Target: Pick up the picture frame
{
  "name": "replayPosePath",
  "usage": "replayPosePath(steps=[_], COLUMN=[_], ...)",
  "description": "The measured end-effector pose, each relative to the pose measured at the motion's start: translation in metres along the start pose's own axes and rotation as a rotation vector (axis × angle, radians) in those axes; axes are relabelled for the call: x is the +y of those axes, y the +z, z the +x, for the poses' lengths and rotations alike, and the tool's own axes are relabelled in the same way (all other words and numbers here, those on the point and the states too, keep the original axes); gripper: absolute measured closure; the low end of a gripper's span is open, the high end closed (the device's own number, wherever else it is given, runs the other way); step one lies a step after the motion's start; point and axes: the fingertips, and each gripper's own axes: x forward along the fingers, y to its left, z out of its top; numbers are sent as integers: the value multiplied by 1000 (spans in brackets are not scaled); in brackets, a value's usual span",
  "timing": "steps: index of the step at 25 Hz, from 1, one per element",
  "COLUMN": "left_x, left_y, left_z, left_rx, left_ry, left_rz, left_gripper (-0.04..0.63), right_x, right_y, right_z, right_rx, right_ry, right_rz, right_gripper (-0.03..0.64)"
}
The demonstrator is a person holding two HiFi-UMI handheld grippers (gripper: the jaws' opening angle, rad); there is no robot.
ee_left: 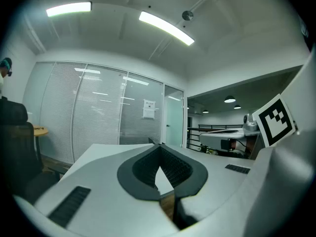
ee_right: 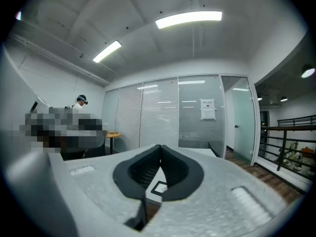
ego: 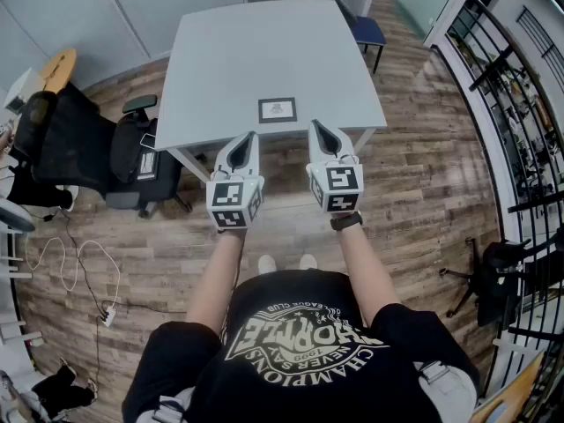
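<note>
A small dark-edged picture frame point(ego: 277, 109) lies flat on the grey table point(ego: 264, 55) near its front edge. Both grippers are held level in front of the table, short of its edge. My left gripper point(ego: 249, 136) is shut and empty, its tips just left of the frame and nearer me. My right gripper point(ego: 316, 125) is shut and empty, just right of the frame. In the right gripper view the frame point(ee_right: 159, 187) shows through the gap under the closed tips point(ee_right: 160, 147). The left gripper view shows only closed tips point(ee_left: 160, 146) and bare tabletop.
A black office chair point(ego: 84, 148) stands at the table's left, a blue chair point(ego: 361, 26) at its far right corner. A black railing point(ego: 511, 122) runs along the right. Cables and a power strip point(ego: 106, 314) lie on the wood floor at left.
</note>
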Motion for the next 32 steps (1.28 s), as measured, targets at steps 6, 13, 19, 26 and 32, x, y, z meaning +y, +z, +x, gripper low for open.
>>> replayPosePath(steps=[6,13,19,26,32], left_x=[35,64,73,82,90], left_y=[-4,-23,-38,-50,-62], left_z=[-27,-34,3,84,162], left_rx=[-6,3,28,85,145], left_ry=[-29,-64,-83,-109,-111], left_rz=[-22,-45,-80,-61,-52], left_gripper=[591,591,591,591,591], right_x=[29,53,54,22,-29], right_y=[-9,-28,-45,-65,-86], right_z=[5,8,40,110,180], right_rx=[20,49,94,135,181], right_ry=[-17,-42,-30,65,120], right_rz=[-13,21,47,32,51], right_gripper=[618,618,618,618,618])
